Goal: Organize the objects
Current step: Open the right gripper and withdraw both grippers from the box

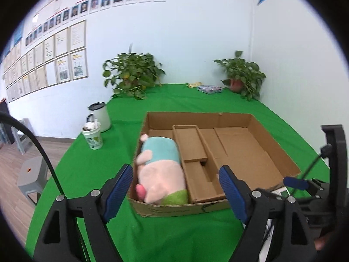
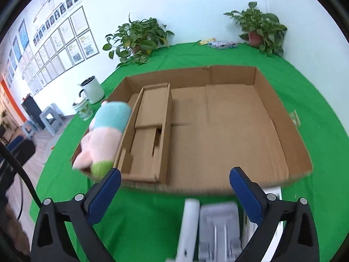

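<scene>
A shallow cardboard tray (image 1: 277, 144) lies on the green tablecloth, split by cardboard dividers. A plush toy (image 1: 161, 170) in pink, light blue and green lies lengthwise in the tray's narrow left compartment. My left gripper (image 1: 176, 169) is open at the tray's near edge, its blue pads on either side of the toy's near end without touching it. In the right wrist view the same toy (image 2: 104, 135) overhangs the left wall of the tray (image 2: 272, 100). My right gripper (image 2: 176, 172) is open and empty, above a blurred white piece (image 2: 189, 224) and a grey plastic piece (image 2: 219, 229) on the cloth.
A white lidded mug (image 1: 100, 118) and a paper cup (image 1: 92, 136) stand left of the tray. Two potted plants (image 1: 133, 74) (image 1: 242, 74) and a coloured packet (image 1: 209, 88) sit at the back. Grey stools (image 1: 30, 174) stand on the floor at left.
</scene>
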A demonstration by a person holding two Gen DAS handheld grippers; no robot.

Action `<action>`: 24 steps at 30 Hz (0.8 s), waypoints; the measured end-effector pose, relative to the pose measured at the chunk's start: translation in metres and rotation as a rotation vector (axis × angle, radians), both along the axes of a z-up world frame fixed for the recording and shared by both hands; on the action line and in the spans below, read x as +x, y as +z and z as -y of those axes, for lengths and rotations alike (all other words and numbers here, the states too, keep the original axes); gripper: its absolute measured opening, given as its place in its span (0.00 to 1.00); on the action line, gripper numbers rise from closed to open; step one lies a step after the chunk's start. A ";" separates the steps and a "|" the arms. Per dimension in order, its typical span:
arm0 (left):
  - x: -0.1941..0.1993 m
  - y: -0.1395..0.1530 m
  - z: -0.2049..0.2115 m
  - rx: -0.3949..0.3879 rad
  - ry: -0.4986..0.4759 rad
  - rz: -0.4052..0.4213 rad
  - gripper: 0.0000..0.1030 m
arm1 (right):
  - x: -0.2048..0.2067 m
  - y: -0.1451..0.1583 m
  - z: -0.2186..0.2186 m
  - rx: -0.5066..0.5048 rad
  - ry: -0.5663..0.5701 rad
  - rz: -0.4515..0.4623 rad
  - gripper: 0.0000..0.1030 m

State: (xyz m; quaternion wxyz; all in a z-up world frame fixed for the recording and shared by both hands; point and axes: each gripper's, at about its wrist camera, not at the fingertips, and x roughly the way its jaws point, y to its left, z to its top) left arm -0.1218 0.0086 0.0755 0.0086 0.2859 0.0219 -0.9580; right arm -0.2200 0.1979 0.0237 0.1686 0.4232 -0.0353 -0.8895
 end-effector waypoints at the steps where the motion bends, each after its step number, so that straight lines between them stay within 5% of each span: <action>1: -0.005 -0.002 -0.008 -0.006 -0.021 0.014 0.78 | 0.011 0.000 -0.012 -0.023 -0.004 0.005 0.97; 8: -0.073 -0.020 -0.060 0.097 -0.170 0.170 0.78 | 0.063 -0.005 -0.070 -0.088 -0.001 0.008 0.97; 13: -0.131 -0.065 -0.095 0.086 -0.221 0.340 0.77 | 0.077 -0.013 -0.103 -0.114 -0.032 0.039 0.97; 17: -0.150 -0.099 -0.095 0.072 -0.161 0.486 0.75 | 0.074 -0.017 -0.128 -0.136 -0.083 0.055 0.97; 24: -0.142 -0.122 -0.082 0.006 -0.114 0.541 0.73 | 0.064 -0.025 -0.134 -0.185 -0.086 0.081 0.97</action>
